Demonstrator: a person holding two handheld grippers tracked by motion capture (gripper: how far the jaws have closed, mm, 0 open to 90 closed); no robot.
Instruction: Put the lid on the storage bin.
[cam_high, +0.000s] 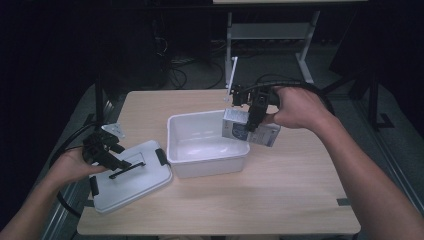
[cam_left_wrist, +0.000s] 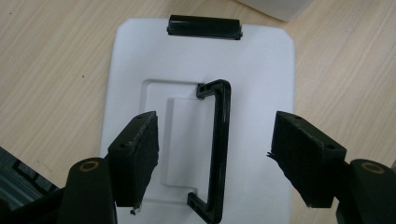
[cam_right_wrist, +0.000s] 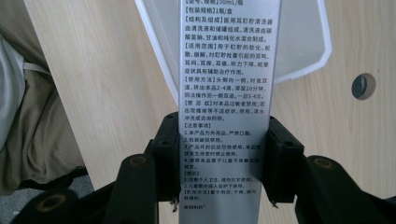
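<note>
A white plastic tub (cam_high: 190, 150) stands in the middle of the wooden table. Over its right rim my right gripper (cam_high: 252, 119) is shut on a silver carton (cam_high: 250, 128) printed with small text; in the right gripper view the carton (cam_right_wrist: 229, 88) stands between both pads above the tub (cam_right_wrist: 308, 42). The tub's white lid (cam_high: 131, 177) lies flat at the table's left front, with a black handle (cam_high: 127, 169) and black clips. My left gripper (cam_high: 107, 152) hangs open just above it, and the jaws straddle the handle (cam_left_wrist: 218, 144) without touching it.
The wooden table (cam_high: 300, 190) has bare room on the right and in front of the tub. A metal desk frame (cam_high: 270, 32) and cables stand beyond the far edge. A black clip (cam_left_wrist: 204, 26) sits on the lid's end. A hole (cam_right_wrist: 363, 86) pierces the tabletop.
</note>
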